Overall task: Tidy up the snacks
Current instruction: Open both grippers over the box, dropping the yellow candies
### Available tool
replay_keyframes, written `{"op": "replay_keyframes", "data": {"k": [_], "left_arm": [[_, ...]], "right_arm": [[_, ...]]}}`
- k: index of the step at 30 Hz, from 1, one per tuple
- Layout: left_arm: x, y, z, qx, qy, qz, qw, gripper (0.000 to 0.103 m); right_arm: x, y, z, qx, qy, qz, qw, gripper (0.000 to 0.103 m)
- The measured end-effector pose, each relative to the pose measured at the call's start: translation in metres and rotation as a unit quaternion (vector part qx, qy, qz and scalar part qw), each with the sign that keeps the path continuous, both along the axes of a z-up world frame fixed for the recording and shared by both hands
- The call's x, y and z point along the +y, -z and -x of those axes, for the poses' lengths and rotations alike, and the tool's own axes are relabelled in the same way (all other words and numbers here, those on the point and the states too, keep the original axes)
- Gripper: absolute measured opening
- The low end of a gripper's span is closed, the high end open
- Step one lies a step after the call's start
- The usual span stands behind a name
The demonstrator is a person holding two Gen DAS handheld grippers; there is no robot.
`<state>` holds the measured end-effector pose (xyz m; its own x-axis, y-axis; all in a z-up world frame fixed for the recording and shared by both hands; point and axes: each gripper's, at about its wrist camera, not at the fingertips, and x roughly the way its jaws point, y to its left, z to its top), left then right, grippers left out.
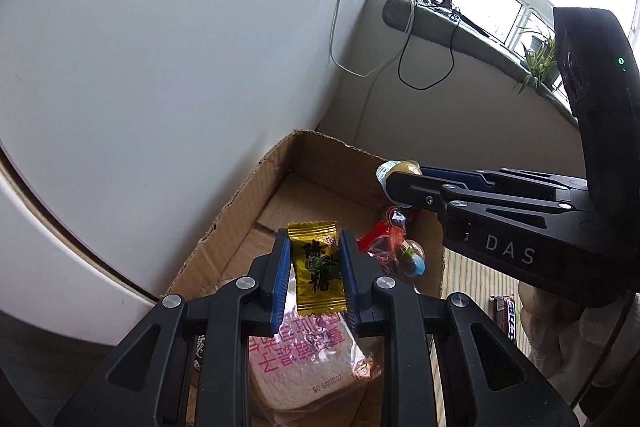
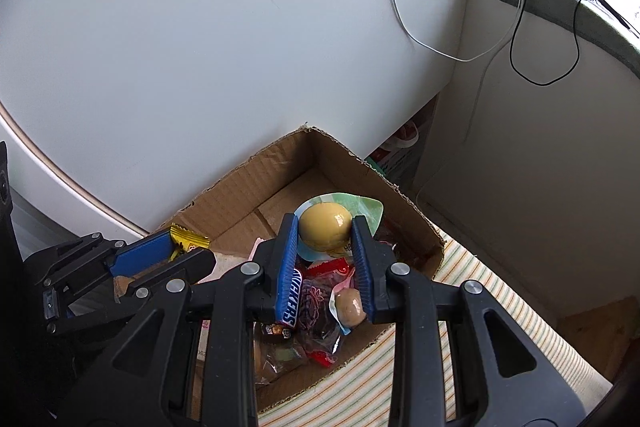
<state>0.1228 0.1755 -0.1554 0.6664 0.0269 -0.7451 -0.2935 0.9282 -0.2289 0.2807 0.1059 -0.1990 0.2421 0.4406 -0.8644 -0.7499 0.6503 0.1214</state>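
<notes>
The left hand-held gripper pinches a yellow candy packet between its blue pads, held above the cardboard box. The right hand-held gripper clamps a sealed yellow egg cup over the same box, where a Snickers bar, a wrapped bread slice and other snacks lie.

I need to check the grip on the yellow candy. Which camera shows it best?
The left wrist view: the yellow candy faces the camera, printed side out, clamped between the left gripper fingers above the cardboard box. The right wrist view shows only a crumpled end of it past a blue pad.
</notes>
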Motion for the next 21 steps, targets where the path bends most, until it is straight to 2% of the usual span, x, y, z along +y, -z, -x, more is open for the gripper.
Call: {"op": "replay_keyframes", "data": {"k": [6, 8, 9, 10, 12, 21], "left_arm": [[0.003, 0.002, -0.002, 0.003, -0.003, -0.001, 1.0000, 0.022], [0.002, 0.003, -0.002, 0.005, -0.002, -0.002, 1.0000, 0.022], [0.002, 0.003, -0.003, 0.008, 0.000, -0.001, 1.0000, 0.024], [0.001, 0.004, -0.003, 0.011, 0.002, -0.002, 0.9999, 0.029], [0.000, 0.002, -0.001, 0.008, -0.002, -0.009, 0.9999, 0.033], [-0.009, -0.009, 0.004, -0.006, -0.003, -0.014, 0.9999, 0.033]], "right_arm": [[0.004, 0.005, 0.001, -0.002, 0.002, -0.002, 1.000, 0.030], [0.002, 0.004, 0.001, -0.002, 0.005, -0.005, 1.000, 0.047], [0.000, 0.001, 0.001, -0.005, 0.009, -0.010, 1.000, 0.059], [-0.002, -0.001, 0.000, -0.007, 0.013, -0.016, 1.000, 0.061], [-0.007, -0.004, -0.002, -0.001, 0.019, -0.024, 1.000, 0.061], [-0.059, -0.023, -0.003, -0.004, 0.051, -0.040, 0.998, 0.061]]}}
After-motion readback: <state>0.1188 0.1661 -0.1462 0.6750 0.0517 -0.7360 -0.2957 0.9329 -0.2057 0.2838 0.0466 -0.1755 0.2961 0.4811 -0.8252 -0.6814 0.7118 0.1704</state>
